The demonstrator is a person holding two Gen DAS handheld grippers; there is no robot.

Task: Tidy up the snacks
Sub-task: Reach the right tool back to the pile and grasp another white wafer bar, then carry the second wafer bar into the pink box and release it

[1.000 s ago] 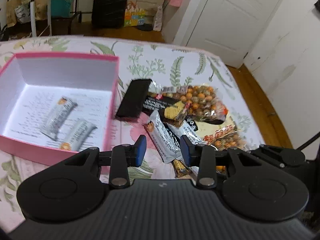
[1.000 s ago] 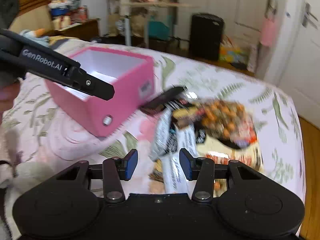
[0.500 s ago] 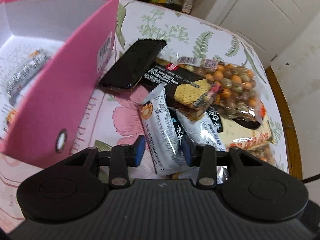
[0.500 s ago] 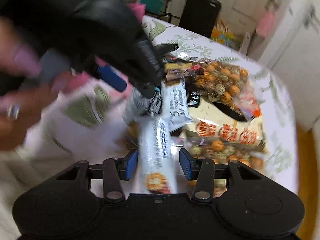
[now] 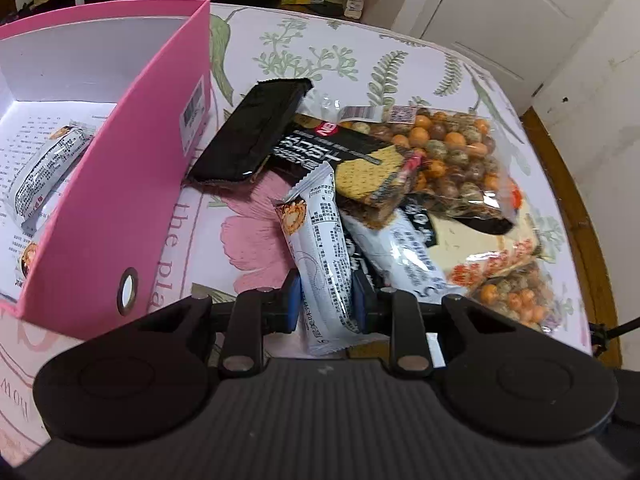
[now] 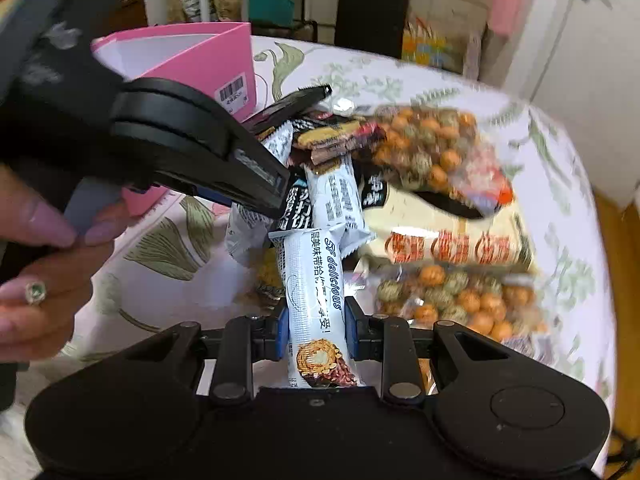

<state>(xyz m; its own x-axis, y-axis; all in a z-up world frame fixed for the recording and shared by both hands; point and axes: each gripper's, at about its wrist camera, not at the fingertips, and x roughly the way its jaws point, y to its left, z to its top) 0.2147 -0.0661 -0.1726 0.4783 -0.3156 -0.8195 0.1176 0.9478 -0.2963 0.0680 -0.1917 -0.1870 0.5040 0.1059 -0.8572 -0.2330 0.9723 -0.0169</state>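
A pile of snacks lies on the flowered tablecloth (image 5: 360,48) right of the pink box (image 5: 120,184). My left gripper (image 5: 326,304) is shut on a white snack bar (image 5: 320,252) at the pile's near edge. My right gripper (image 6: 314,330) is shut on another white snack bar (image 6: 316,296) printed "delicious". The left gripper also shows in the right wrist view (image 6: 256,184), just left of the pile. Two white bars lie inside the box; one (image 5: 44,168) is plainly seen.
The pile holds a black packet (image 5: 252,132), a cracker pack (image 5: 360,164) and bags of coated peanuts (image 5: 452,152). The table edge curves at the right above the wooden floor (image 5: 576,208). A white door (image 5: 492,12) and a black suitcase (image 6: 372,12) stand behind.
Both grippers moved down into the pile and closed, each on a white snack bar. The left gripper moved from above the box to its right side.
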